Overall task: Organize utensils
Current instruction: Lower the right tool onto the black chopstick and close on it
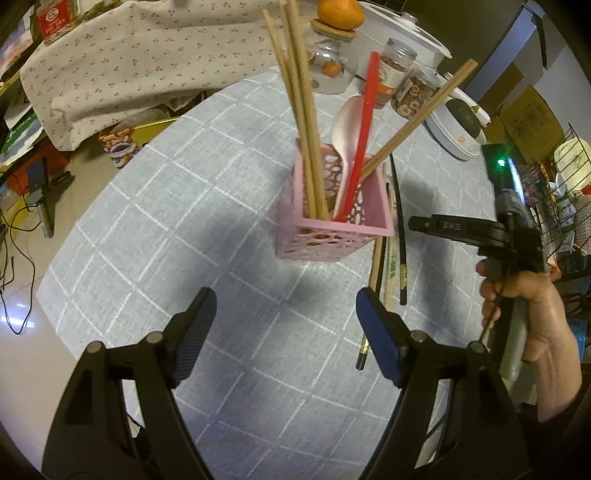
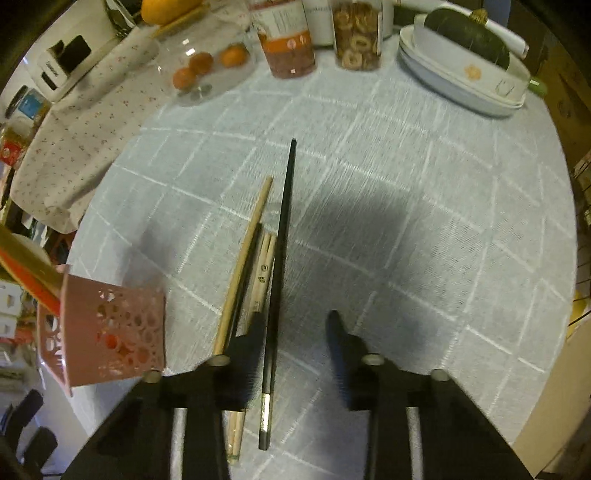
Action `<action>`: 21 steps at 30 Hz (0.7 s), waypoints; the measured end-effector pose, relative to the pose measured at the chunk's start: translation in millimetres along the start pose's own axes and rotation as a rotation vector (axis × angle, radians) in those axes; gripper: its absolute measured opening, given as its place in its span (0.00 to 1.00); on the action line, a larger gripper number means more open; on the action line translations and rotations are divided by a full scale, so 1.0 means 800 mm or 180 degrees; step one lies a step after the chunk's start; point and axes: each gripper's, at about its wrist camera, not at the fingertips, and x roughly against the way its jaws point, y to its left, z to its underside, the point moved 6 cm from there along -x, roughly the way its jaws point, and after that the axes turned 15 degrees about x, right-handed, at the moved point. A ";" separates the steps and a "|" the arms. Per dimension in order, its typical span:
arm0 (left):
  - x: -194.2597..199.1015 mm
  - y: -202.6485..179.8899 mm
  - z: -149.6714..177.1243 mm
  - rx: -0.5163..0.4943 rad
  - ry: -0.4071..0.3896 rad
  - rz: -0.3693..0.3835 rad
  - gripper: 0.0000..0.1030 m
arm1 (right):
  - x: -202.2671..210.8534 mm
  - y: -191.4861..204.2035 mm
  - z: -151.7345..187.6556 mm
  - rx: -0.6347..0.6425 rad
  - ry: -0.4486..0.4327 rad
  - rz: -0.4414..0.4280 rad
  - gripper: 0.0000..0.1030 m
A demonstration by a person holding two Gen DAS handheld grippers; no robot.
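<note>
A pink perforated utensil holder (image 1: 334, 218) stands on the blue checked tablecloth (image 1: 184, 229). It holds several wooden chopsticks (image 1: 303, 110), a red chopstick (image 1: 360, 144) and a pale pink spoon (image 1: 347, 125). My left gripper (image 1: 286, 332) is open and empty, in front of the holder. Loose chopsticks lie right of the holder: a black one (image 2: 279, 258), a wooden one (image 2: 243, 266) and a wrapped pair (image 2: 262, 273). My right gripper (image 2: 295, 325) is open, low over these chopsticks, with the black one between its fingers. The holder (image 2: 110, 325) shows at the left of the right wrist view.
At the table's far side stand jars of snacks (image 2: 356, 33), a glass jar with oranges (image 2: 207, 62), and stacked white dishes (image 2: 461, 74) with a dark squash. A flowered cloth (image 1: 122, 66) covers something to the left. A wire rack (image 1: 561, 192) stands at the right.
</note>
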 end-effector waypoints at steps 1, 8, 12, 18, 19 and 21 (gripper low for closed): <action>0.000 -0.003 0.001 -0.0016 -0.0001 0.0011 0.76 | -0.002 0.000 0.000 0.0004 0.0007 -0.0024 0.22; 0.003 -0.026 0.013 -0.0233 -0.0020 0.0094 0.76 | -0.012 0.005 0.014 0.0138 0.0094 -0.0136 0.08; 0.003 -0.039 0.022 -0.0352 -0.0006 0.0158 0.76 | -0.004 -0.012 0.032 0.0108 0.0210 -0.0187 0.07; -0.002 -0.059 0.030 -0.0486 0.0023 0.0190 0.76 | 0.014 -0.049 0.088 0.0113 0.0591 -0.0265 0.06; -0.003 -0.062 0.031 -0.0499 0.0026 0.0195 0.76 | 0.014 -0.053 0.098 0.0124 0.0655 -0.0292 0.06; -0.005 -0.068 0.033 -0.0530 0.0036 0.0204 0.76 | 0.019 -0.062 0.113 0.0136 0.0721 -0.0358 0.07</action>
